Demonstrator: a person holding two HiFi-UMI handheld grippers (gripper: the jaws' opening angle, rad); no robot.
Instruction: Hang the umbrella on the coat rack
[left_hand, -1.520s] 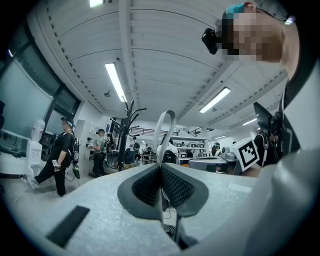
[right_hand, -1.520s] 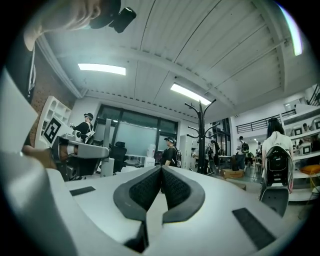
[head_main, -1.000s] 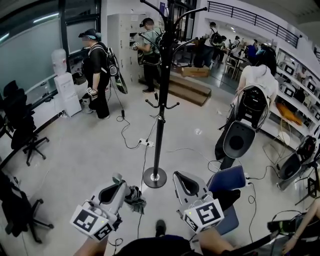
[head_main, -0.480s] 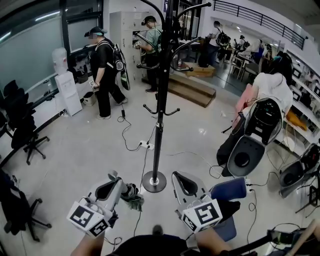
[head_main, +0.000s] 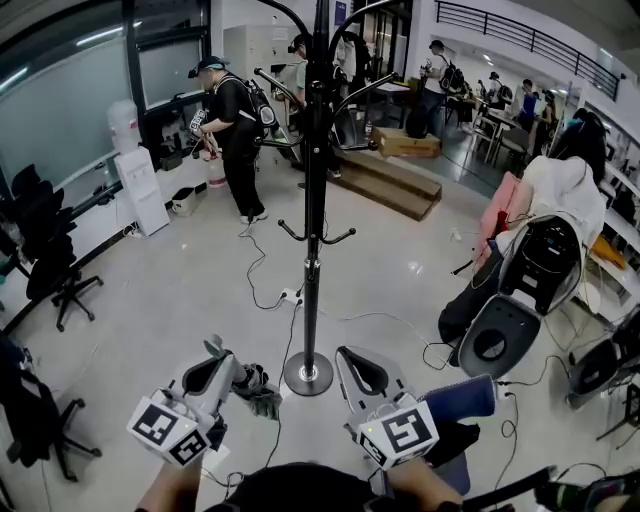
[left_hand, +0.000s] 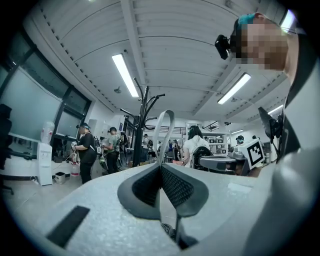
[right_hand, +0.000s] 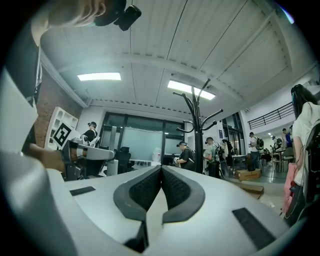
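The black coat rack (head_main: 313, 200) stands mid-floor on a round base (head_main: 308, 372), its curved hooks high up. My left gripper (head_main: 213, 348) is just left of the base, shut on the pale strap loop (left_hand: 164, 131) of a folded dark umbrella (head_main: 260, 391), whose bundle hangs under the gripper close to the floor. In the left gripper view the loop stands up from the closed jaws (left_hand: 160, 167), with the rack (left_hand: 142, 125) beyond. My right gripper (head_main: 346, 353) is right of the base, shut and holding nothing (right_hand: 161, 170); the rack (right_hand: 198, 131) shows ahead of it.
Cables and a power strip (head_main: 291, 295) lie on the floor behind the rack. A blue cushion-like item (head_main: 458, 400) is by my right gripper. Black office chairs (head_main: 50, 270) stand at the left, equipment shells (head_main: 520, 290) at the right. A person in black (head_main: 235, 135) stands at the back.
The rack's base has come closer to both grippers, which keep their pose. The person in black at the back has walked to the right.
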